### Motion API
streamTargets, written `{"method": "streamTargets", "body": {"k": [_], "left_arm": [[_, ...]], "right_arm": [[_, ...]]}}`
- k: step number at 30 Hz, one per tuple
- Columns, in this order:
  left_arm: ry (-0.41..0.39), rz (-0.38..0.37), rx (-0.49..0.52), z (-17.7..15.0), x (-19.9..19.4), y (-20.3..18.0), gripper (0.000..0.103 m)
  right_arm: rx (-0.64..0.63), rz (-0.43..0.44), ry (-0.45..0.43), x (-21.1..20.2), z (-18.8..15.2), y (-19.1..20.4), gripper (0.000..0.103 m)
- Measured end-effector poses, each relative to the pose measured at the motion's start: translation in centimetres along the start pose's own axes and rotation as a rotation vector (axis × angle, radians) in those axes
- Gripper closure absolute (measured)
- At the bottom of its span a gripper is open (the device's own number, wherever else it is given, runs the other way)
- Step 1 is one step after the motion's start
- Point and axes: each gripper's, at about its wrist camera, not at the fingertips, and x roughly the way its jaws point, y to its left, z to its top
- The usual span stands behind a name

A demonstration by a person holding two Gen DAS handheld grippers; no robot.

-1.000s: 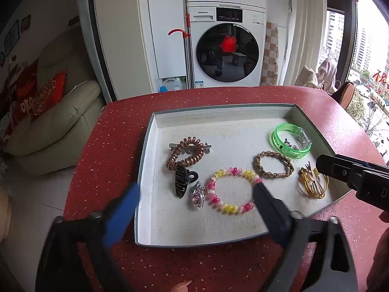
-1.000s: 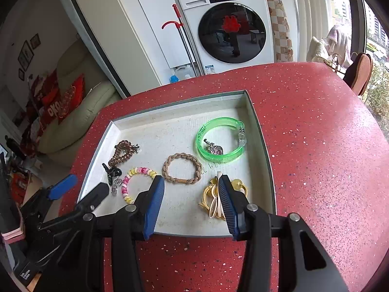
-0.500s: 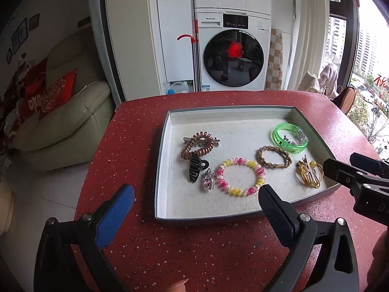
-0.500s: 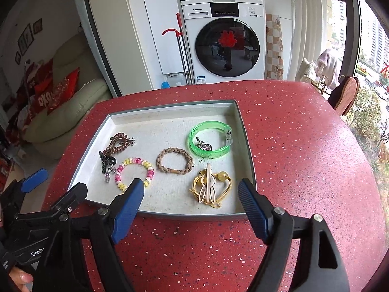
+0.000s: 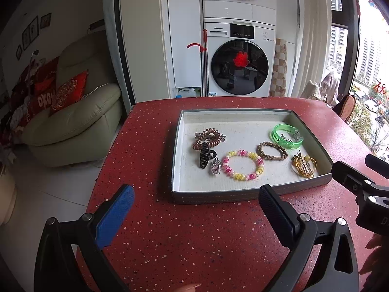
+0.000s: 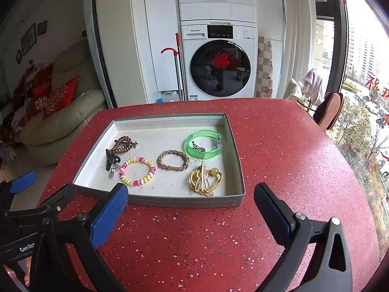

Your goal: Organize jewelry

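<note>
Now I've drawn my left gripper and right gripper back from the tray, both spread wide and empty, leaving the jewelry arranged inside, seemingly finished.

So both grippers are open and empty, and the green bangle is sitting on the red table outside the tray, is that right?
Not quite. The green bangle lies inside the tray, near its far right corner, as the right wrist view shows. Both the left gripper and right gripper are open and empty.
</note>
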Motion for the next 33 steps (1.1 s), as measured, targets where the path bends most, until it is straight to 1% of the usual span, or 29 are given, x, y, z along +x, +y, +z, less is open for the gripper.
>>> {"method": "streamTargets", "body": {"k": [3,6,11,14,22,33], "left_arm": [[-0.007,-0.001,-0.003,-0.7,-0.8,0.0,0.000],[-0.013,0.017,0.001,-1.6,-1.4,-0.1,0.000],[-0.010,0.001,-0.029,-2.7,-2.5,0.1,0.000],[-0.020,0.009,-0.025,-3.0,-3.2,0.1,0.000],[-0.049,0.018,-0.015,-3.1,-4.6,0.1,0.000],[-0.052,0.018,-0.028,-3.2,-5.4,0.4,0.000]], "right_arm": [[0.006,0.001,-0.004,-0.9,-0.7,0.2,0.000],[-0.006,-0.006,-0.010,-1.6,-1.5,0.5,0.000],[-0.031,-0.036,-0.036,-2.9,-2.5,0.9,0.000],[-0.023,-0.039,-0.045,-3.6,-2.9,0.7,0.000],[-0.007,-0.041,-0.058,-4.8,-3.4,0.3,0.000],[-0.007,-0.043,-0.074,-5.6,-3.4,0.4,0.000]]}}
